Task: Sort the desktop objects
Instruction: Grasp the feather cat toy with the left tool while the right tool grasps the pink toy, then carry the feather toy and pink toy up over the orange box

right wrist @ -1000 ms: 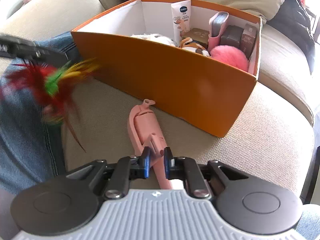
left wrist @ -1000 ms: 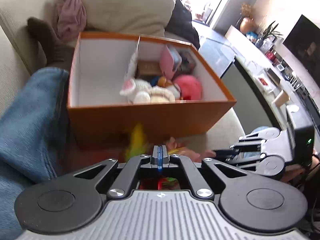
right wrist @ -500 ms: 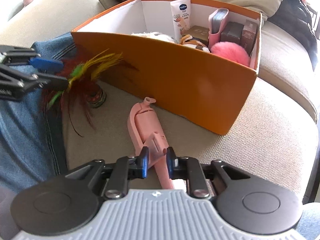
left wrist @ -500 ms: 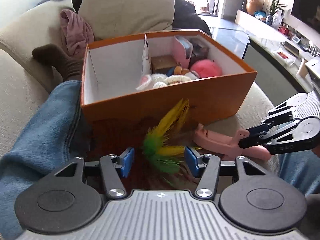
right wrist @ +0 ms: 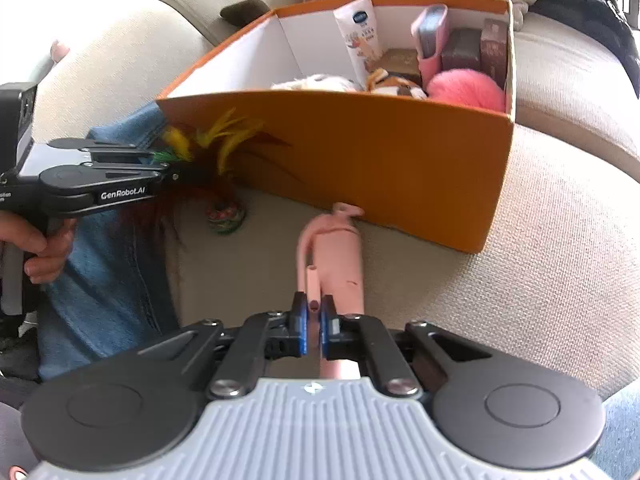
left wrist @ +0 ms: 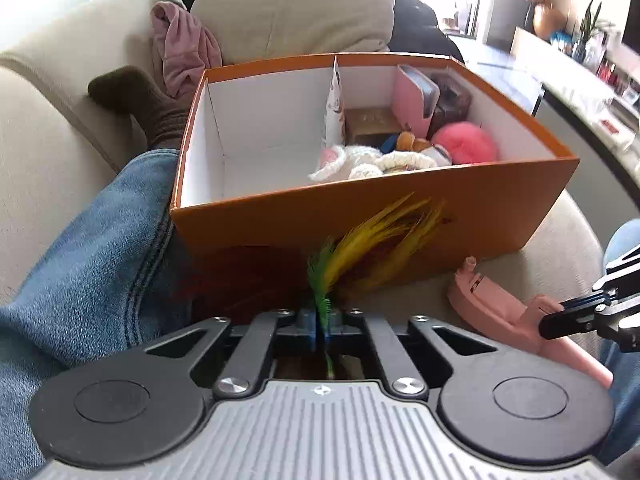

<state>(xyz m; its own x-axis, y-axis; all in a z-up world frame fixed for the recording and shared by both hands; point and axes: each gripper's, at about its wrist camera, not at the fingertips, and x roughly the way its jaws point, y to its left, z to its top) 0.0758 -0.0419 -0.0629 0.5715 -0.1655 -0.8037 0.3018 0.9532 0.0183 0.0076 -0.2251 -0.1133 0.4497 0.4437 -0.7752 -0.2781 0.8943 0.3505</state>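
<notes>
An orange box (left wrist: 420, 216) (right wrist: 380, 152) with a white divider stands on the sofa; its left half is bare, its right half holds plush toys, a pink pompom (left wrist: 466, 144) and small boxes. My left gripper (left wrist: 319, 320) (right wrist: 168, 168) is shut on a feather shuttlecock (left wrist: 376, 236) (right wrist: 216, 148) in front of the box; its round base (right wrist: 225, 216) rests on the cushion. My right gripper (right wrist: 314, 320) (left wrist: 560, 320) is shut on a pink handled tool (right wrist: 334, 256) (left wrist: 504, 312) that lies on the cushion, its tip against the box.
A leg in blue jeans (left wrist: 88, 264) lies left of the box. Beige cushions (left wrist: 296, 4), a pink cloth (left wrist: 184, 48) and a brown sock (left wrist: 136, 96) lie behind the box. The sofa seat (right wrist: 560, 248) stretches to the right.
My left gripper, open half a second ago around the feathers, has closed on them. The right gripper has tightened on the pink tool and the tool's tip has shifted closer to the box.
</notes>
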